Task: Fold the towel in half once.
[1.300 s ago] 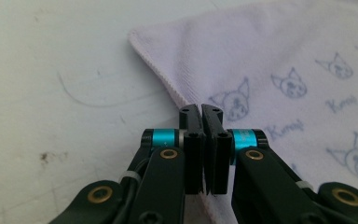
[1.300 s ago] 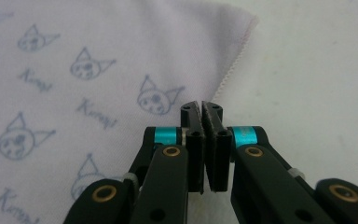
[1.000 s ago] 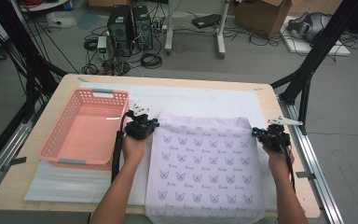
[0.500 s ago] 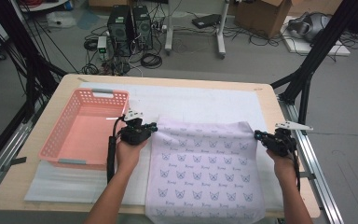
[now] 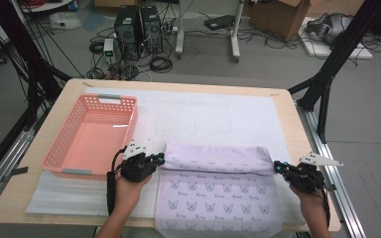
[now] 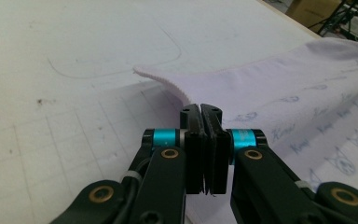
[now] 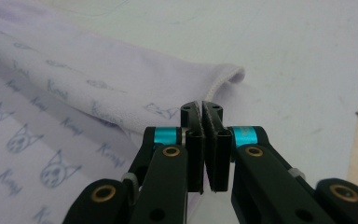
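Since the earlier frames, both hands have drawn the far edge of the pale lilac cloth printed with small cat faces [image 5: 218,193] back toward the person, so a rolled fold now lies across its middle and more of the white mat on the wooden table [image 5: 297,124] is bare beyond it. The cloth's near edge hangs off the table front, cut off by the frame, while the pink slotted plastic basket [image 5: 92,136] sits just left of the left tool [image 5: 162,158]. The gripper views show what the high view cannot: the left tool [image 6: 200,108] and right tool [image 7: 201,106] each clamp shut on a corner of the cloth, the pinched fabric mostly hidden behind the jaws.
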Motion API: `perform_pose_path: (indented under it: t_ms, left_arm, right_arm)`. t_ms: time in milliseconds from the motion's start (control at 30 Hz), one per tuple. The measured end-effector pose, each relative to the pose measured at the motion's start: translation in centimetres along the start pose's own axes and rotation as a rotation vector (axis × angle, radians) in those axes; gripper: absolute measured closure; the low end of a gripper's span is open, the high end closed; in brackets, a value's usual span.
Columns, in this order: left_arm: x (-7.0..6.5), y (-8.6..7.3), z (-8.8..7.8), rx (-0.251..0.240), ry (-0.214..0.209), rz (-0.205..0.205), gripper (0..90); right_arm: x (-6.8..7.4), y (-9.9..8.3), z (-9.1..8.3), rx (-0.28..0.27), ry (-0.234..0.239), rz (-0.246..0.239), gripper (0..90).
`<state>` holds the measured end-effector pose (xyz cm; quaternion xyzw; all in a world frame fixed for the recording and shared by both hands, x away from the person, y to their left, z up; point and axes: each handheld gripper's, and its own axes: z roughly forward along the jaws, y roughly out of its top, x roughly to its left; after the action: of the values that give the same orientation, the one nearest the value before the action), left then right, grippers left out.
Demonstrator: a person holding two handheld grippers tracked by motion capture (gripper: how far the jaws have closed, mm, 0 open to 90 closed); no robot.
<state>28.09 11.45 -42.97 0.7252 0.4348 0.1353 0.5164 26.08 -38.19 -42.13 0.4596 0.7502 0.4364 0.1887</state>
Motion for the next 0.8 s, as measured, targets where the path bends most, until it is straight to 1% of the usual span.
perform_pose_path:
  t_ms: [100,167,200,267,300,333,400,433,467,500,533,567,600,633,667,733,800]
  left_arm:
    - [-0.5,-0.7,-0.8,0.013,-0.019,0.021,87.7]
    - [-0.7,-1.1,-1.3,0.011,-0.026,0.019,87.7]
    - [-0.8,-1.3,-1.5,0.015,-0.027,0.023,87.7]
    - [-1.2,-1.8,-1.7,0.025,-0.036,0.027,87.6]
    - [-1.4,-2.2,-1.8,0.036,-0.037,0.029,87.7]
    - [-1.5,-2.5,-1.9,0.05,-0.047,0.036,87.7]
    - [-1.7,-3.3,-2.1,0.067,-0.055,0.036,87.5]
    - [-1.6,-3.5,-2.2,0.075,-0.065,0.032,87.1]
    - [-1.5,-3.6,-2.1,0.075,-0.07,0.021,85.0]
    - [-1.3,-3.4,-2.0,0.075,-0.071,0.004,75.3]
    - [-1.1,-3.1,-1.8,0.076,-0.062,-0.022,60.9]
    - [-0.9,-2.6,-1.6,0.078,-0.056,-0.046,51.8]
    - [-0.8,-2.2,-1.3,0.07,-0.054,-0.054,48.9]
    - [-0.6,-1.8,-0.9,0.068,-0.047,-0.052,47.0]
    - [-0.5,-1.3,-0.5,0.072,-0.037,-0.057,45.0]
    - [-0.2,-0.5,0.5,0.079,-0.037,-0.064,43.9]
    - [0.1,0.2,1.6,0.095,-0.03,-0.067,43.8]
  right_arm:
    - [0.5,-0.8,-0.7,0.001,0.007,0.0,88.0]
    - [0.8,-1.3,-1.1,0.008,0.012,-0.003,87.9]
    - [0.9,-1.5,-1.2,0.01,0.009,-0.011,87.9]
    - [1.3,-2.0,-1.5,0.02,0.019,-0.01,87.9]
    - [1.4,-2.2,-1.7,0.027,0.02,-0.01,87.9]
    - [1.6,-2.3,-1.8,0.039,0.02,-0.013,88.0]
    - [1.7,-2.7,-2.2,0.066,0.018,-0.014,87.9]
    - [1.8,-2.9,-2.2,0.082,0.021,-0.002,87.5]
    - [1.8,-3.1,-2.2,0.101,0.028,0.005,86.0]
    - [1.8,-3.2,-2.1,0.122,0.033,0.014,80.7]
    - [1.8,-3.2,-2.0,0.126,0.018,0.018,72.7]
    - [1.7,-3.0,-1.9,0.12,0.013,0.029,68.8]
    - [1.5,-2.8,-1.8,0.113,0.009,0.042,63.0]
    - [1.4,-2.5,-1.7,0.101,-0.005,0.051,58.3]
    - [1.3,-2.1,-1.5,0.094,-0.012,0.061,56.9]
    - [1.1,-1.3,-1.0,0.084,-0.029,0.076,53.3]
    - [0.8,-0.4,-0.2,0.086,-0.028,0.087,52.6]
